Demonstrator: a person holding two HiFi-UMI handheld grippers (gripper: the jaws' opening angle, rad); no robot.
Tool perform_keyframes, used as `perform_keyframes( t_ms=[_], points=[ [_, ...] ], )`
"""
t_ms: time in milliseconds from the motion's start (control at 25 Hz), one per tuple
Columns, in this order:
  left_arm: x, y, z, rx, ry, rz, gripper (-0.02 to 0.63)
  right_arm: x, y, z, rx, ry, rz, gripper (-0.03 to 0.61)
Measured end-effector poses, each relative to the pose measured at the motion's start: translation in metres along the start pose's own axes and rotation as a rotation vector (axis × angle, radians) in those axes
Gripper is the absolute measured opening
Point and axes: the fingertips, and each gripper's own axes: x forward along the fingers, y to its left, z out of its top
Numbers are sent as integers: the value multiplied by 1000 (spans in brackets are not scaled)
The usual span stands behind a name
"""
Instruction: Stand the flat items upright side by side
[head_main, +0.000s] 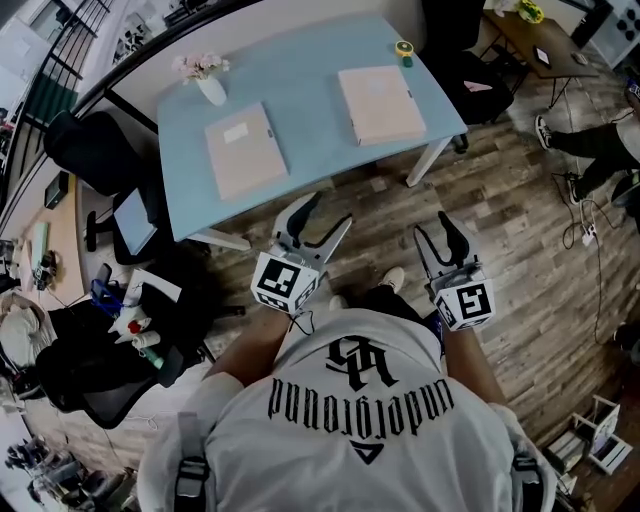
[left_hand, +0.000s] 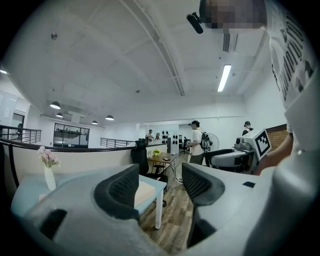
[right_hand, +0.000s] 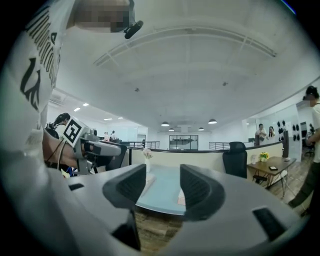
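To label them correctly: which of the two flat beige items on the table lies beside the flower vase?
The left flat item in the head view, right beside the flower vase; the right flat item lies by the small yellow object.

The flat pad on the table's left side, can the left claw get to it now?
Probably yes, once it moves closer: the left claw is open and empty, short of the table, and nothing lies between it and the flat pad.

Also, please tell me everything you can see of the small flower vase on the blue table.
The vase is small, white and looks ceramic. It stands upright near the far left corner of the light blue table, holding pale pink flowers. Only the tabletop touches it; the nearest flat book lies apart.
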Motion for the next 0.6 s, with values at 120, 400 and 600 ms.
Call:
perform_keyframes(
  t_ms=[120, 400, 600],
  points=[
    [26, 1, -6, -7, 17, 16, 310, 8, -24, -9, 22, 21, 13, 261],
    [101, -5, -13, -6, 58, 24, 318, 21, -94, -22, 42, 35, 42, 284],
    [150, -9, -9, 9, 67, 42, 319, 21, -140, -25, 57, 32, 57, 288]
  ],
)
